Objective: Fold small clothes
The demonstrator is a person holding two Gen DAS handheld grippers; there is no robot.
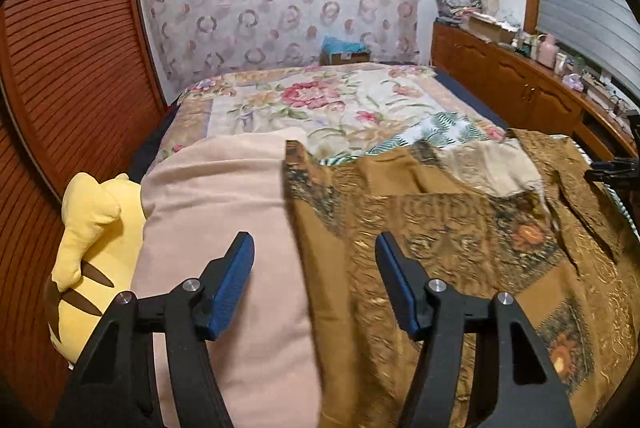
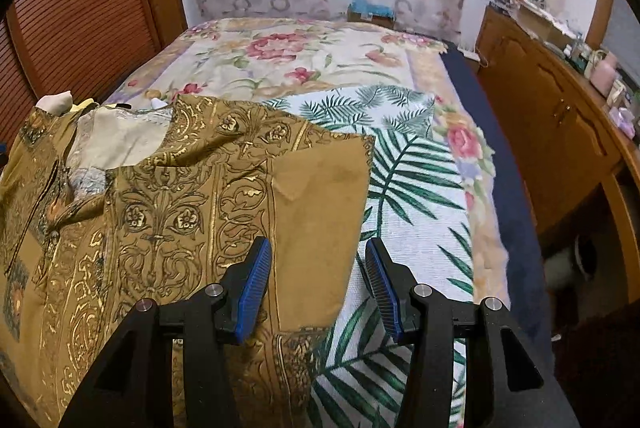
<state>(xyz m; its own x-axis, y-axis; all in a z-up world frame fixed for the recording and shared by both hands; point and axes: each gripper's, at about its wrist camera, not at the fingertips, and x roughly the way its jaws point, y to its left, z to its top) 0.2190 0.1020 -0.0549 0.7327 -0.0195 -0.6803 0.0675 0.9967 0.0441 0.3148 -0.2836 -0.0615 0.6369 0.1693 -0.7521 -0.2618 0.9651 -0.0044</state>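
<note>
A brown and gold patterned shirt lies spread flat on the bed, its pale inner collar facing up; it also shows in the right wrist view. My left gripper is open and empty, hovering over the shirt's left edge where it meets a pink blanket. My right gripper is open and empty, hovering over the shirt's right sleeve edge, above a palm-leaf cloth.
A yellow plush toy lies at the bed's left edge by a slatted wooden door. A floral bedspread covers the far bed. A wooden cabinet with clutter stands at the right.
</note>
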